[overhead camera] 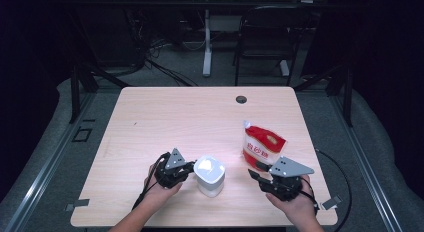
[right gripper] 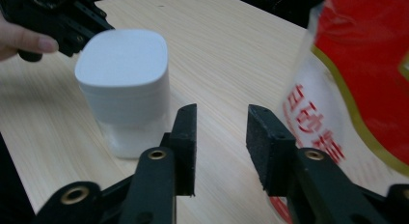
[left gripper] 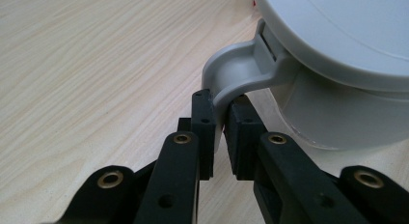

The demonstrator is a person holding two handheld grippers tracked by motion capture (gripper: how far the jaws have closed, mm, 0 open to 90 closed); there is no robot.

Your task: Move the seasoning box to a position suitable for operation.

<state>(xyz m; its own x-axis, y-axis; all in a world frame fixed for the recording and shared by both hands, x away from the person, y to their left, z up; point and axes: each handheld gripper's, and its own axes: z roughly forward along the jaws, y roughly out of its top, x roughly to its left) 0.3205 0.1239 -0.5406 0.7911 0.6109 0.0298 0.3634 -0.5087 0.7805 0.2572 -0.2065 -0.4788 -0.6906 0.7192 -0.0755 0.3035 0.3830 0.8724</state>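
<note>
So there's one white lidded container (overhead camera: 209,175) and one red-and-white pouch (overhead camera: 262,145) on the tabletop (overhead camera: 165,117), plus two hand-held grippers. The container stands near the front edge, about mid-width, and the pouch stands upright just to its right, closer to the right edge.

The left hand-held gripper (overhead camera: 191,168) is closed tight on the container's grey handle (left gripper: 236,74). The left gripper view shows that nicely: the curved handle tab runs down between the two pads (left gripper: 204,119), and both press on it. From the high view you only get that the gripper meets the container's left side.

The right hand-held gripper (overhead camera: 254,174) sits between container and pouch near the front right, jaws partly open with nothing in them. Its own view shows bare wood in the gap, the container (right gripper: 126,89) off to the left, and the pouch (right gripper: 357,84) close on the right with its print blurry.
</note>
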